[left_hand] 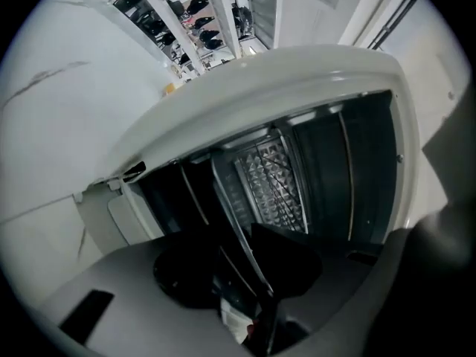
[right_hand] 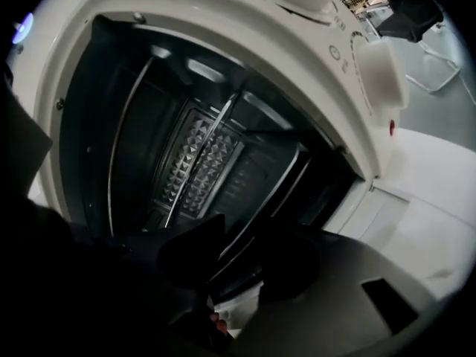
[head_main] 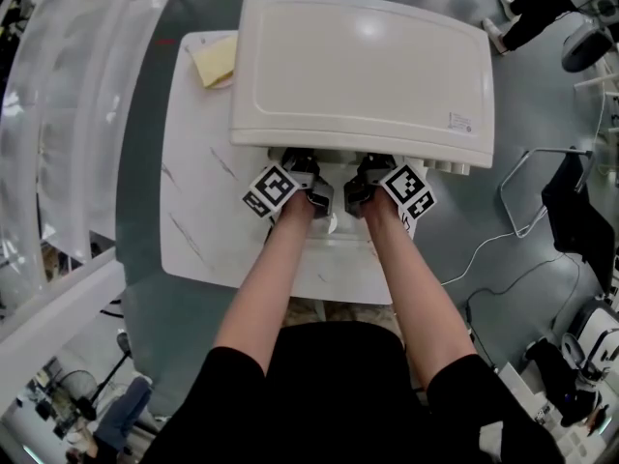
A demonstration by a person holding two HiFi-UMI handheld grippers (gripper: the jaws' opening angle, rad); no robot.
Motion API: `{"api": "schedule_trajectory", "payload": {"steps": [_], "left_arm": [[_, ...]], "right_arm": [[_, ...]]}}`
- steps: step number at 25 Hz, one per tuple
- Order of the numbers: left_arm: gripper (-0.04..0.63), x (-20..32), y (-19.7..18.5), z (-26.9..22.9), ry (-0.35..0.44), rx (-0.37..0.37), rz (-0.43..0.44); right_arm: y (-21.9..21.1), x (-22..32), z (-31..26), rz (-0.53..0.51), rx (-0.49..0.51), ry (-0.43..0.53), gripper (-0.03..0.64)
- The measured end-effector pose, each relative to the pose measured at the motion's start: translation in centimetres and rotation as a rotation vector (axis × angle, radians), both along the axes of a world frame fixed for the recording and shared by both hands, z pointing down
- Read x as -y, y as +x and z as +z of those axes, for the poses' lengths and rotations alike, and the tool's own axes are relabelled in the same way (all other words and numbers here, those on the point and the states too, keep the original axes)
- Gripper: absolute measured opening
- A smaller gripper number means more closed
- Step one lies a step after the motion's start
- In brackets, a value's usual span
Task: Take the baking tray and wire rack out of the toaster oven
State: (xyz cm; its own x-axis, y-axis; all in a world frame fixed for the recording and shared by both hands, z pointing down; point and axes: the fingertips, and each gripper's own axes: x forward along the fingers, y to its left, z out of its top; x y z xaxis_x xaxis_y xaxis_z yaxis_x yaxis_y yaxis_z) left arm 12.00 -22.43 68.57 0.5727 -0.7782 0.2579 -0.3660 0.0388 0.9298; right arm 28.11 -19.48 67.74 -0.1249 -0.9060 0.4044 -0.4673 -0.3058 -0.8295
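Observation:
From above, the white toaster oven (head_main: 363, 75) stands on a white table (head_main: 203, 211). My left gripper (head_main: 308, 167) and right gripper (head_main: 370, 170) reach side by side into its open front. Both gripper views look into the dark cavity, rolled to one side. A thin metal edge (left_hand: 236, 222) of the tray or rack runs between the dark jaws of the left gripper (left_hand: 238, 270), with a gap either side. The same edge (right_hand: 256, 218) passes between the jaws of the right gripper (right_hand: 238, 262), which also stand apart. I cannot tell whether it is tray or rack.
A yellow cloth (head_main: 215, 61) lies on the table behind the oven's left corner. The oven's control knob (right_hand: 379, 73) sits on its right front panel. Cables (head_main: 493, 249) trail over the floor to the right. A diamond-patterned back wall (left_hand: 271, 181) closes the cavity.

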Motion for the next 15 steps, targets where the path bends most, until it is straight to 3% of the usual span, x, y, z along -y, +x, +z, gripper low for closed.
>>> {"api": "schedule_trajectory", "payload": {"steps": [4, 11, 13, 15], "left_arm": [[0.124, 0.25, 0.11, 0.18, -0.006, -0.042, -0.041], [0.121, 0.95, 0.52, 0.46, -0.028, -0.152, -0.076], [0.093, 1.0, 0.64, 0.26, -0.028, -0.195, -0.079], [0.089, 0.77, 0.5, 0.42, -0.051, -0.2, -0.086]], "right_arm": [[0.06, 0.33, 0.22, 0.039, 0.11, 0.048, 0.121], [0.15, 0.27, 0.25, 0.066, 0.142, 0.065, 0.112], [0.16, 0.11, 0.23, 0.085, 0.165, 0.064, 0.103], [0.14, -0.11, 0.18, 0.092, 0.174, 0.064, 0.095]]}}
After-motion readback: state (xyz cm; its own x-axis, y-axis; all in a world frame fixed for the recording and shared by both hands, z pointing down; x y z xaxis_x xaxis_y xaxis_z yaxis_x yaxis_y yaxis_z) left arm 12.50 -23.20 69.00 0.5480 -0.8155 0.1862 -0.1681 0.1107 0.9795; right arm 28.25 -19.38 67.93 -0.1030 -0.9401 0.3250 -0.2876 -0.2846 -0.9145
